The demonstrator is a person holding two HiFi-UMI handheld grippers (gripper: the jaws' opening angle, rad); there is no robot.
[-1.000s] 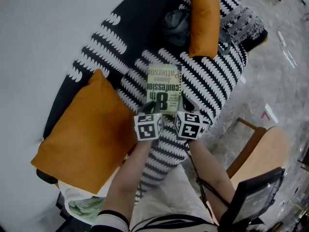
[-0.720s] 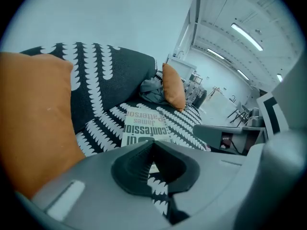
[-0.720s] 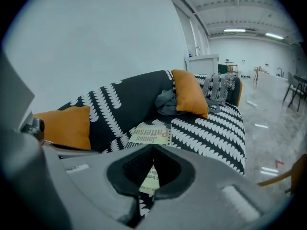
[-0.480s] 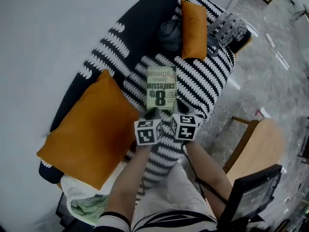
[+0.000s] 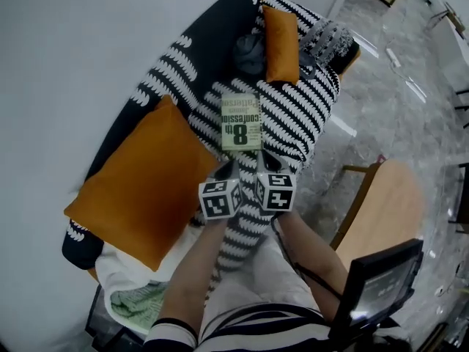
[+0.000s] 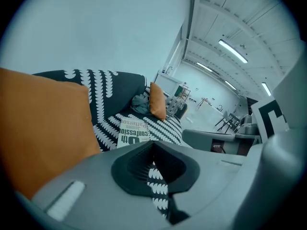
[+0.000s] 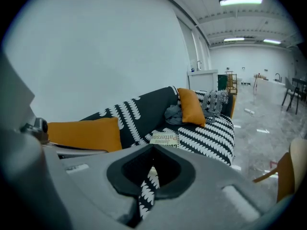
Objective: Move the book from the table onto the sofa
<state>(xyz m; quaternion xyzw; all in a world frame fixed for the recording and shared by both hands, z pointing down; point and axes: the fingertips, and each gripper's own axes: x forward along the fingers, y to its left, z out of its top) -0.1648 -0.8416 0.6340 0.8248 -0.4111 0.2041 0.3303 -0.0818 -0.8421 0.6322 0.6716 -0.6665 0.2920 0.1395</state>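
The book [image 5: 241, 122], pale green with a big "8" on its cover, lies flat on the seat of the black-and-white patterned sofa [image 5: 293, 116]. It also shows ahead in the left gripper view as the book [image 6: 134, 134] and in the right gripper view as the book [image 7: 165, 139]. My left gripper [image 5: 229, 169] and right gripper [image 5: 265, 161] hover side by side just short of its near edge, clear of it. Both are shut with nothing between the jaws, as seen at the left gripper [image 6: 154, 147] and the right gripper [image 7: 153, 150].
A large orange cushion [image 5: 150, 182] lies left of the book, and a smaller orange cushion [image 5: 281, 34] with a grey garment [image 5: 249, 50] lies beyond it. At the right stand a round wooden table [image 5: 388, 204] and a dark screen [image 5: 381, 284]. Grey marble floor runs along the sofa's right side.
Both grippers have drawn back from the book's near edge, up and toward the person. The book stays where it lay on the sofa seat.
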